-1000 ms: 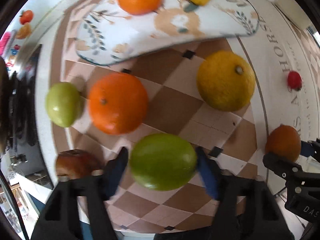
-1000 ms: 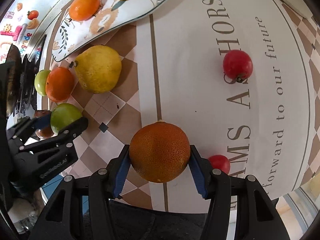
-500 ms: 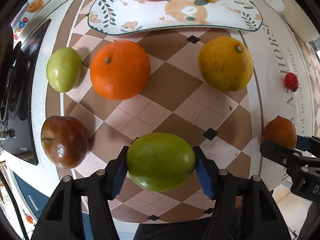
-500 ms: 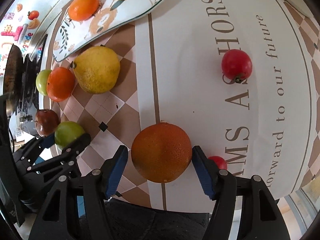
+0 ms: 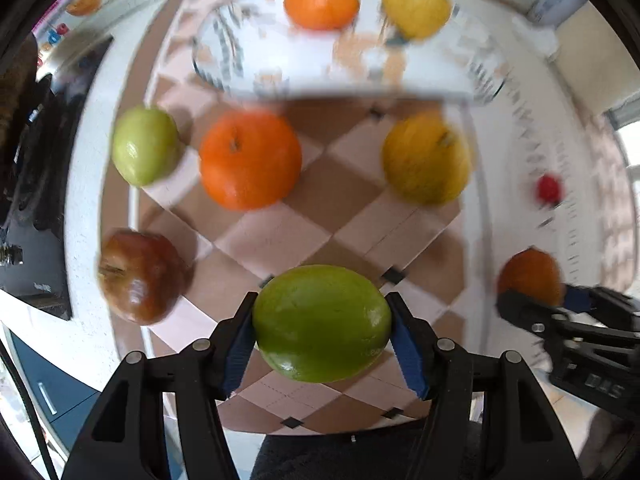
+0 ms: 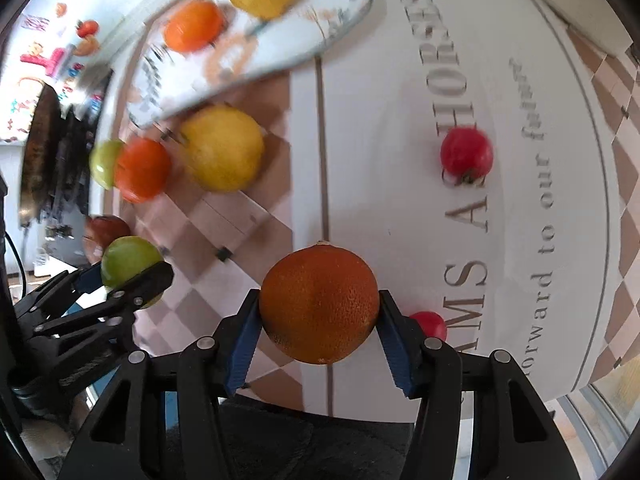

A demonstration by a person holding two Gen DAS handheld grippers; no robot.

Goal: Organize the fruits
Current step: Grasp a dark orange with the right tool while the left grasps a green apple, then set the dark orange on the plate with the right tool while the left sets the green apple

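Step in hand: both fruits are gripped and ready to carry; the task looks partly done, with two fruits on the plate and several on the tabletop.
Left gripper (image 5: 322,326): its jaws are clamped on a green fruit (image 5: 322,322), blue pads against both sides, held above the checkered tabletop (image 5: 256,236).
Right gripper (image 6: 318,326): its jaws have just been closing, and they now pinch a dark orange (image 6: 319,303) between the pads.
Plate (image 5: 224,60): at the far edge of the tabletop, already carrying a small orange (image 5: 321,0) and a lemon (image 5: 416,4).
Loose fruit: a pale green fruit (image 5: 145,145), a bright orange (image 5: 250,159), a yellow fruit (image 5: 427,159) and a brown-red apple (image 5: 140,276) lie apart on the checks; a small red fruit (image 6: 466,154) sits on the lettered part.
Next move: probably carrying each held fruit over to the plate, lowering onto a bare spot beside what already lies there, then opening slowly so nothing rolls.
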